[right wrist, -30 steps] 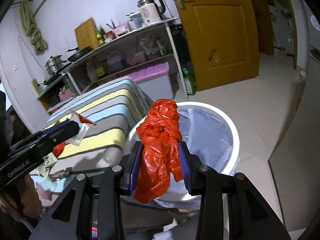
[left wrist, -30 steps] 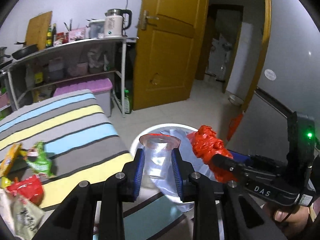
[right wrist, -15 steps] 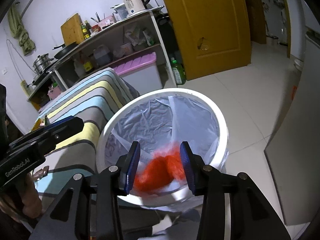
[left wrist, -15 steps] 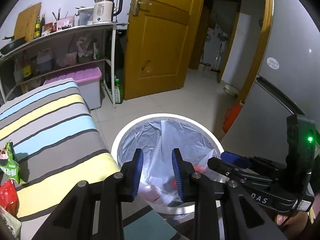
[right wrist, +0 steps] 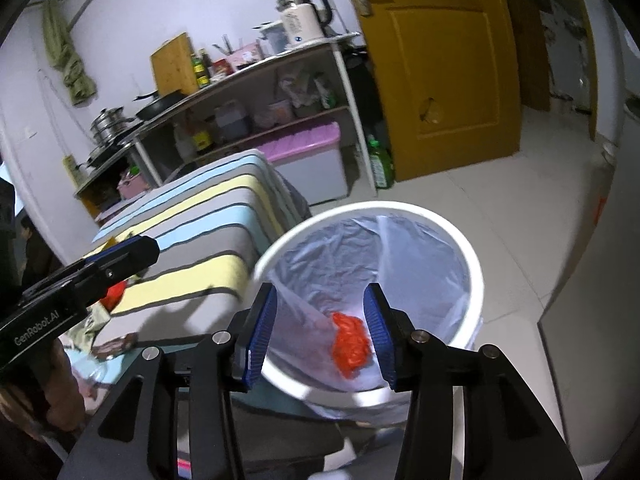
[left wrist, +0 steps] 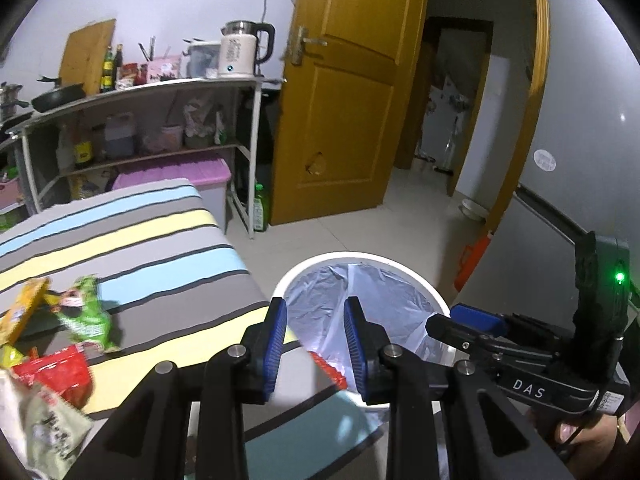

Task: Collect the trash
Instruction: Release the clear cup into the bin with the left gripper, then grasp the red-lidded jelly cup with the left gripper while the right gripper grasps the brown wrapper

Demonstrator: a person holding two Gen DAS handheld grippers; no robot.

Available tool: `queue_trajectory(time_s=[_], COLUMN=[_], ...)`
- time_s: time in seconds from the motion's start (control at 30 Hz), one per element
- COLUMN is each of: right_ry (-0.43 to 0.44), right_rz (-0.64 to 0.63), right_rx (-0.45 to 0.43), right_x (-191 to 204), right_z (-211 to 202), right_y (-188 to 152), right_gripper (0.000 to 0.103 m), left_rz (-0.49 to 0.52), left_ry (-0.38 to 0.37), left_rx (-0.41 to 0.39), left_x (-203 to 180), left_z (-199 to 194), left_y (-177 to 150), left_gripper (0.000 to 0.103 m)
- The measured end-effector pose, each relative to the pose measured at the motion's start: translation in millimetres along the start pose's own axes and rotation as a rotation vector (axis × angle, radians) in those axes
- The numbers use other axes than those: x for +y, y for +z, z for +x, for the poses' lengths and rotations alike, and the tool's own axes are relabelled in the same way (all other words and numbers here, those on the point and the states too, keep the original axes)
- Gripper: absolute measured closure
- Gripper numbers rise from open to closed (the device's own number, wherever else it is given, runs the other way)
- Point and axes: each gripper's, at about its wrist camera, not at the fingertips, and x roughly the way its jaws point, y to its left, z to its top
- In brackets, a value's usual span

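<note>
A white bin (right wrist: 400,209) lined with a clear bag stands on the floor beside the striped table (left wrist: 120,248). The crumpled red plastic bag (right wrist: 350,344) lies inside it. My right gripper (right wrist: 320,336) hangs over the bin with its jaws opening and nothing between them. My left gripper (left wrist: 316,344) is open and empty over the bin's (left wrist: 360,257) near rim, beside the table's corner. A red-edged scrap (left wrist: 329,369) shows low between its pads, inside the bin. A green packet (left wrist: 86,316), a red packet (left wrist: 56,372) and a yellow packet (left wrist: 20,314) lie on the table.
A metal shelf (left wrist: 140,92) with a kettle (left wrist: 240,54), bottles and a pan stands behind the table. Under it sit a purple-lidded box (left wrist: 180,172) and a green bottle (left wrist: 261,204). A yellow door (left wrist: 344,100) stands ajar. A grey-white packet (left wrist: 44,428) lies at the table's near left.
The left gripper let go of a clear red-rimmed cup and the right gripper let go of the red bag; both dropped into the bin. The left view then swung back towards the table.
</note>
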Motion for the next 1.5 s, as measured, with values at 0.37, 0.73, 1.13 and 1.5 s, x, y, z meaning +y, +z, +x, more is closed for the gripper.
queue_trajectory(time_s=[0.37, 0.73, 1.13, 1.5], right_ry=[0.11, 0.197, 0.233, 0.234], right_rz=[-0.13, -0.245, -0.294, -0.292], right_rx=[-0.016, 0.032, 0.067, 0.087], right_x=[70.4, 121.2, 136.5, 136.2], right_z=[-23.6, -27.5, -26.5, -18.1], right_y=[-11.6, -32.2, -46.8, -49.6], right_gripper=[0.056, 0.051, 0.05, 0.05], left_rz=[-0.045, -0.107, -0.12, -0.121], left_ry=[0.093, 0.186, 0.201, 0.148], left_rx=[-0.06, -0.061, -0.029, 0.055], left_x=[39.1, 77.3, 84.9, 84.9], left_z=[-75.6, -128.1, -134.6, -105.4], left_y=[-28.3, -68.9, -94.3, -113.0], left_gripper=[0.074, 0.061, 0.055, 0.051])
